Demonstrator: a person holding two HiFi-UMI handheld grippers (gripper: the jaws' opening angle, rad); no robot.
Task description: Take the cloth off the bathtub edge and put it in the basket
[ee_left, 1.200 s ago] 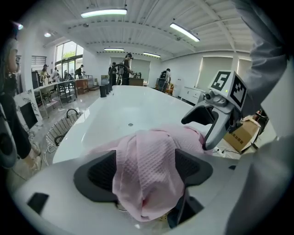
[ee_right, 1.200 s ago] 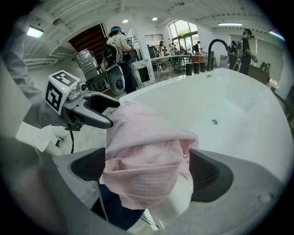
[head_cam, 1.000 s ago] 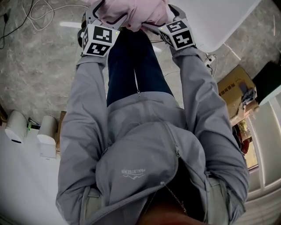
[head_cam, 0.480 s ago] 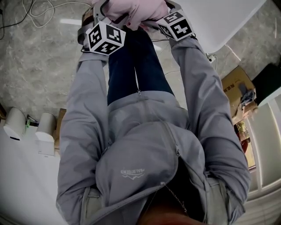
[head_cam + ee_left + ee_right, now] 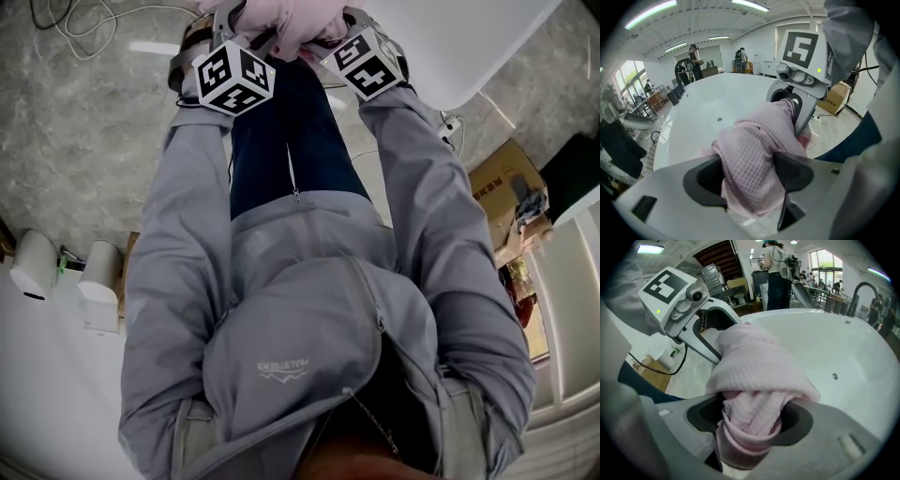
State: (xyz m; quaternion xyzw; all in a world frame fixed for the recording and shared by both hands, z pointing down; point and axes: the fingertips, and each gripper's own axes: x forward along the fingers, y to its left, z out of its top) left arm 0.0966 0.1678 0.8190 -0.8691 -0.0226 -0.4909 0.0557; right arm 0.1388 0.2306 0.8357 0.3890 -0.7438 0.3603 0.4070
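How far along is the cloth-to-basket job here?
Done: left gripper and right gripper have just been closing their jaws on the cloth, which both now pinch, by the bathtub. In hand: lifting it; whether it's clear of the edge is unclear. Left: carry and drop; no basket in view.

The bathtub blocks ahead-right — floor at left lies open, but for a cable.

— What do we have underfoot?
— We see a grey marbled floor. A looped white cable lies on it, a cardboard box too, near the white bathtub.
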